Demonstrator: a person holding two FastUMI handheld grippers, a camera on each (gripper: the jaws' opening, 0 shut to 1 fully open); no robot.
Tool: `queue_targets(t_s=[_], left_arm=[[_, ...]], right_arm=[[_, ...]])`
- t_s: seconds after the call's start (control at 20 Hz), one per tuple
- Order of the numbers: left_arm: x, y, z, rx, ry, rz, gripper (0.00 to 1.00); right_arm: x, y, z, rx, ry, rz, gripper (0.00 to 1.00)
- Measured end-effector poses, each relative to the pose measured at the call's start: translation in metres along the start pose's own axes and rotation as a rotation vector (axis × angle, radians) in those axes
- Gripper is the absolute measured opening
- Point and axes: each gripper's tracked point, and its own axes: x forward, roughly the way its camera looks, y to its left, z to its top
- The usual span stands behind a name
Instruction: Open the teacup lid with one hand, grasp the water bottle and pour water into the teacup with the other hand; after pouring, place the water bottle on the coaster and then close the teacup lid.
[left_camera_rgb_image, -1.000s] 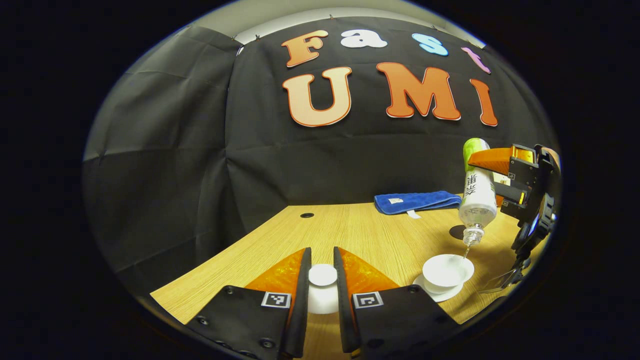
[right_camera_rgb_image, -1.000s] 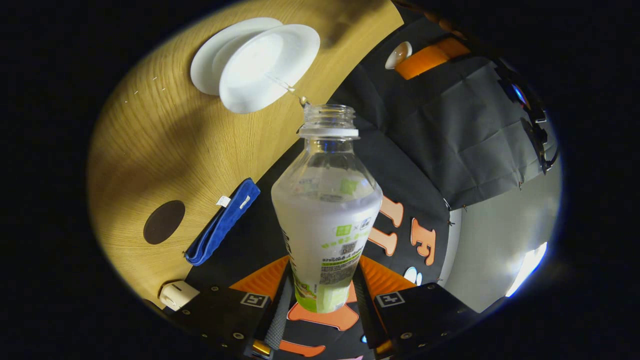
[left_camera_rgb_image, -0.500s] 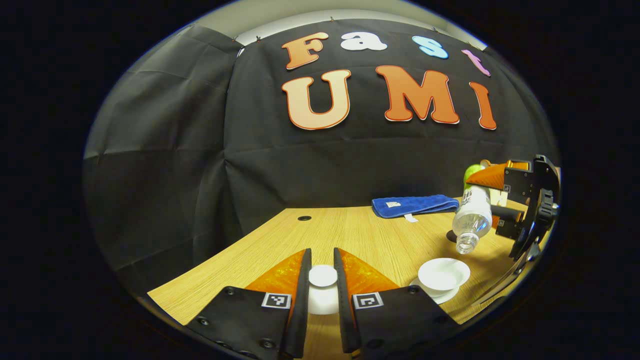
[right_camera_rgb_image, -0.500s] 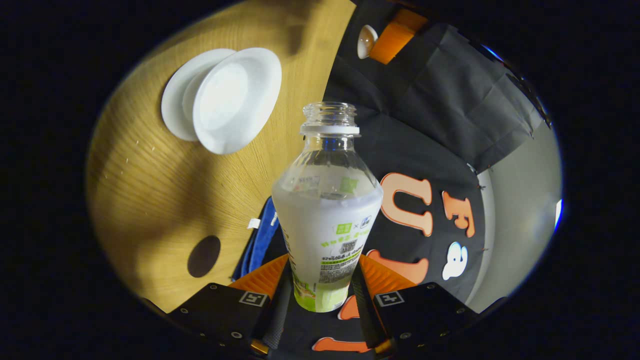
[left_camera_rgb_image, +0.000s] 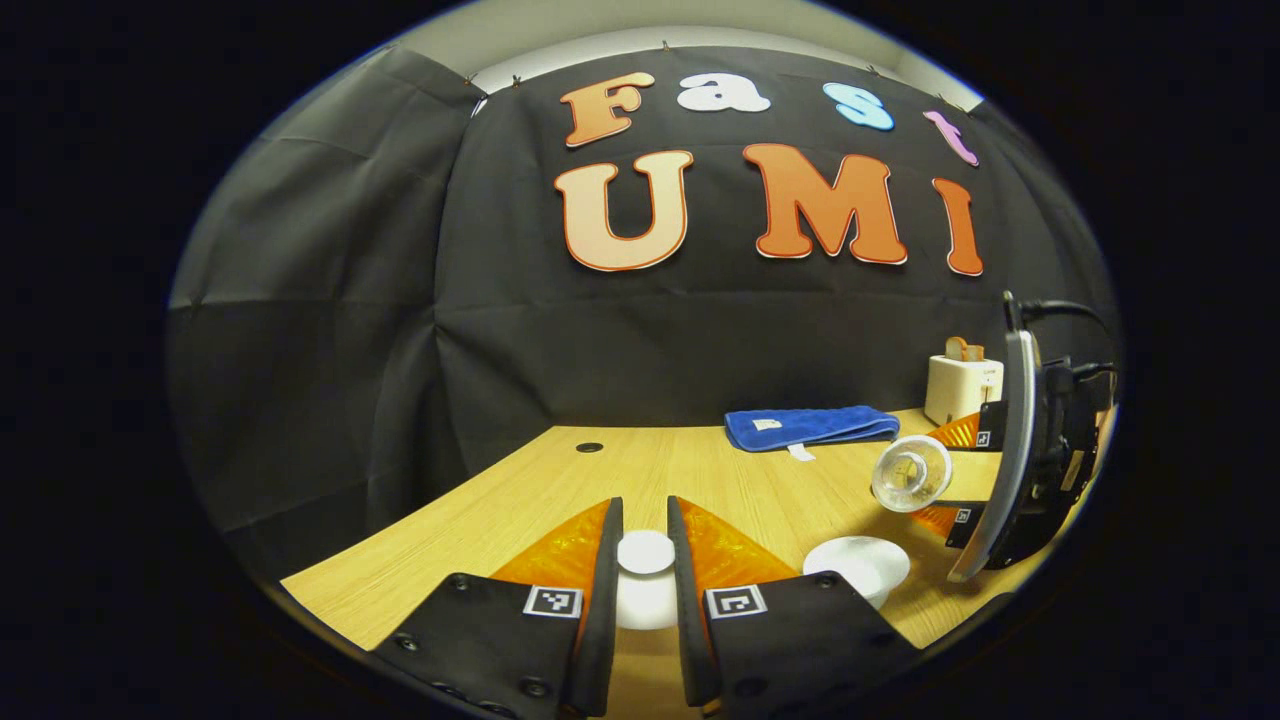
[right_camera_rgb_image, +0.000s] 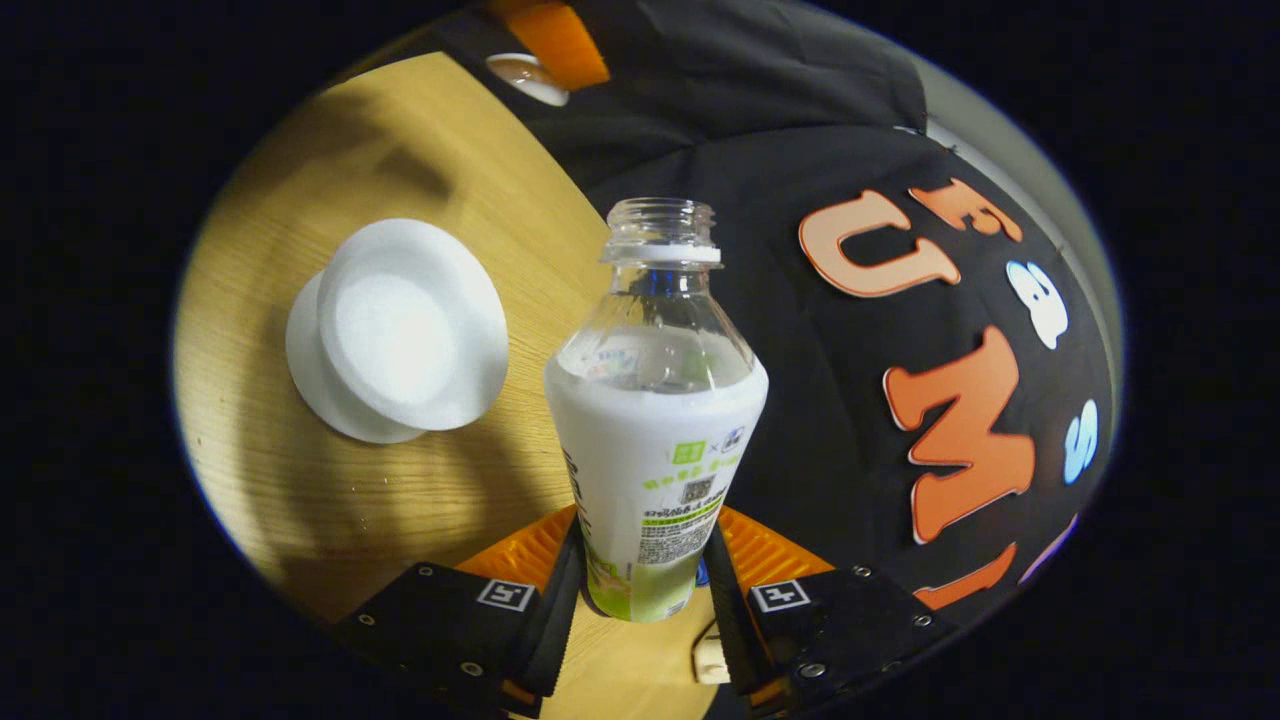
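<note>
My left gripper (left_camera_rgb_image: 644, 512) is shut on the knob of the white teacup lid (left_camera_rgb_image: 645, 553) and holds it just above the wooden table (left_camera_rgb_image: 700, 470). To its right the open white teacup (left_camera_rgb_image: 857, 564) sits low on the table. My right gripper (right_camera_rgb_image: 645, 530) is shut on the water bottle (right_camera_rgb_image: 655, 420), which has no cap. In the left gripper view the bottle (left_camera_rgb_image: 910, 473) lies about level with its mouth facing the camera, beyond and above the cup, with the right gripper (left_camera_rgb_image: 945, 476) around it. In the right gripper view the teacup (right_camera_rgb_image: 412, 322) rests on its saucer (right_camera_rgb_image: 305, 385) to the left of the bottle.
A folded blue cloth (left_camera_rgb_image: 810, 427) lies at the back of the table. A small white toaster-like box (left_camera_rgb_image: 963, 386) stands at the back right. A cable hole (left_camera_rgb_image: 589, 447) is at the back left. The left gripper (right_camera_rgb_image: 545, 40) with the lid (right_camera_rgb_image: 525, 72) shows at the top.
The stream into the cup has stopped. My right gripper has swung the bottle up from its mouth-down tilt to about level and dropped lower. My left gripper has barely moved.
</note>
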Motion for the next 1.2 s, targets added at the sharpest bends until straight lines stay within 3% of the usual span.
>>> queue_targets(t_s=[0.55, 0.95, 1.2], left_arm=[[0.011, -0.081, 0.014, -0.042, -0.021, -0.172, 0.31], [0.005, -0.135, 0.012, -0.052, -0.009, -0.27, 0.31], [0.002, -0.147, 0.012, -0.051, -0.008, -0.285, 0.31]], right_arm=[[0.0, -0.041, -0.054, 0.595, 0.064, 0.002, 0.64], [0.011, -0.06, -0.073, 0.833, 0.025, 0.008, 0.64], [0.037, -0.072, -0.071, 1.035, -0.015, 0.006, 0.64]])
